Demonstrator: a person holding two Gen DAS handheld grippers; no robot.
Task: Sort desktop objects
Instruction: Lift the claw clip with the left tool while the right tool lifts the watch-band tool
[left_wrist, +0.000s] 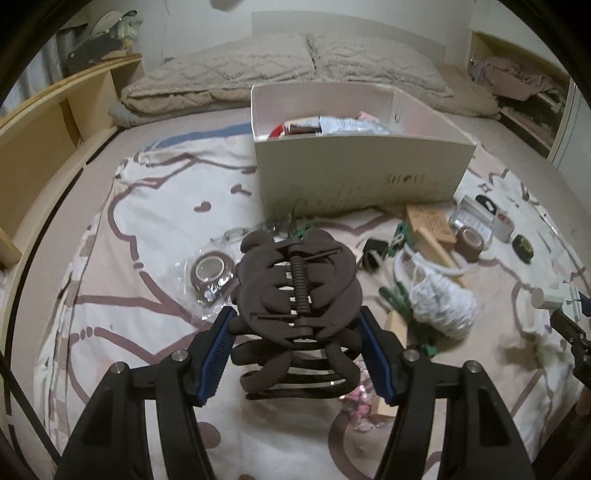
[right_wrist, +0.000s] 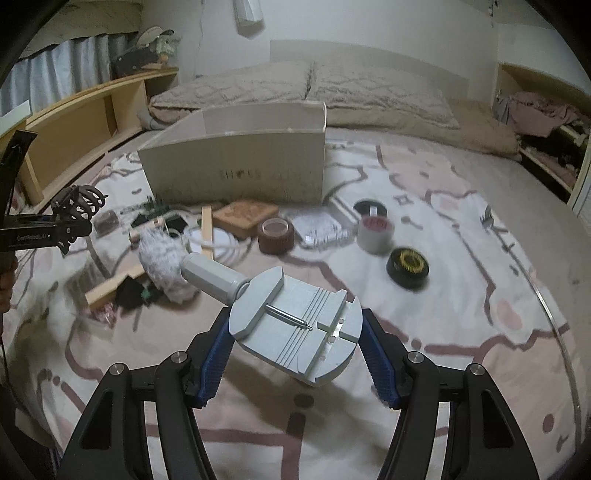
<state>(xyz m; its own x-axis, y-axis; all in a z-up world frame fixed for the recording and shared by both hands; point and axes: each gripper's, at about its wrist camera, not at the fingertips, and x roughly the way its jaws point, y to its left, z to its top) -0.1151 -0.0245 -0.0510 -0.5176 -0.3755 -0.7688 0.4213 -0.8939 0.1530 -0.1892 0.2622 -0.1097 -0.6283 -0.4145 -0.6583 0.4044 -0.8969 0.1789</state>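
Left gripper (left_wrist: 299, 332) clamps a large dark brown hair claw clip (left_wrist: 299, 291) between its blue ribbed pads (left_wrist: 216, 354); the clip is matte, with curved interlocking teeth and a coiled spring along its hinge, held above the patterned bedspread (left_wrist: 129, 229). Right gripper (right_wrist: 297, 345) grips a grey plastic watch-link remover (right_wrist: 295, 325): flat grooved base, thin metal pin lying across it, faceted screw handle projecting up-left. Both are held clear of the bed. Beyond them stands an open white box (left_wrist: 354, 162) with packets inside. Near the box lie a brown tape roll (right_wrist: 276, 236), a white yarn ball (left_wrist: 443, 302), wooden pieces and a black-and-yellow disc (right_wrist: 408, 266).
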